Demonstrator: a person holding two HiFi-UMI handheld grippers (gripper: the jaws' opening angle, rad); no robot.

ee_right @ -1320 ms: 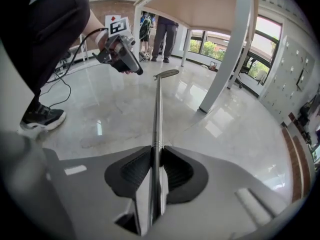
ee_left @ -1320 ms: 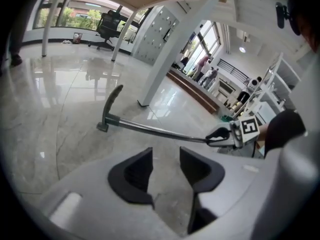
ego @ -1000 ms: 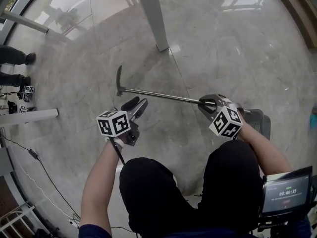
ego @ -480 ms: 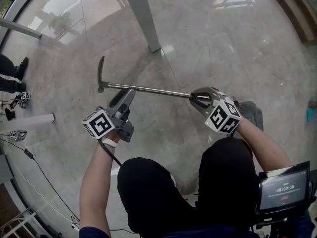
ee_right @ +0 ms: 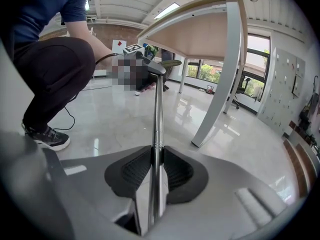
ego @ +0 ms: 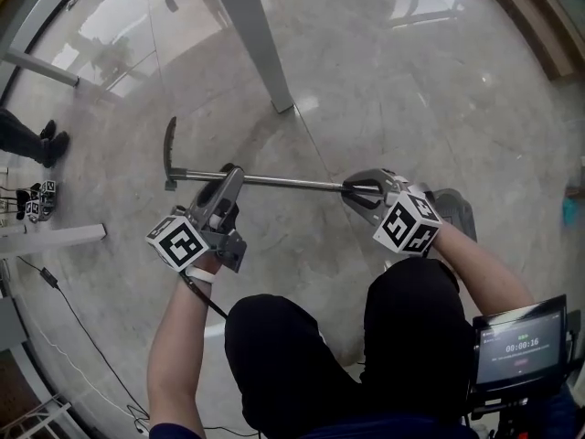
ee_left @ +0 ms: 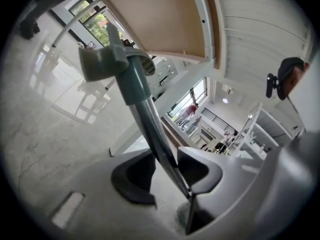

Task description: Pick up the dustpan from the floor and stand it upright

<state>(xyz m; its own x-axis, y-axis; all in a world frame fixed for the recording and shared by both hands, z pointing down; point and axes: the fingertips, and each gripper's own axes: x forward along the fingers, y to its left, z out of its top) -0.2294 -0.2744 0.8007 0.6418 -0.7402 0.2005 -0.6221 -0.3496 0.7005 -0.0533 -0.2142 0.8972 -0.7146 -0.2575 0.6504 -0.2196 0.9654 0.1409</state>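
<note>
I have the dustpan (ego: 283, 181) off the floor, with its long shaft lying roughly level in front of my knees. The dark pan (ego: 169, 151) is at the far left end, not far from the table leg (ego: 247, 35). My right gripper (ego: 352, 190) is clamped on the bare metal shaft (ee_right: 158, 119), with both pads hard against it. The jaws of my left gripper (ego: 228, 179) have just been closing. They now pinch the thicker grey part of the shaft, close behind the pan's collar (ee_left: 102, 61).

I judge the shaft to be stiff and light but smooth, so it may twist or slide in the pads (polished tube usually does). The pan end looks like the heavier one. Taking hold close to the pan, with the other grip well along the shaft, should give me control when I tip it upright.
</note>
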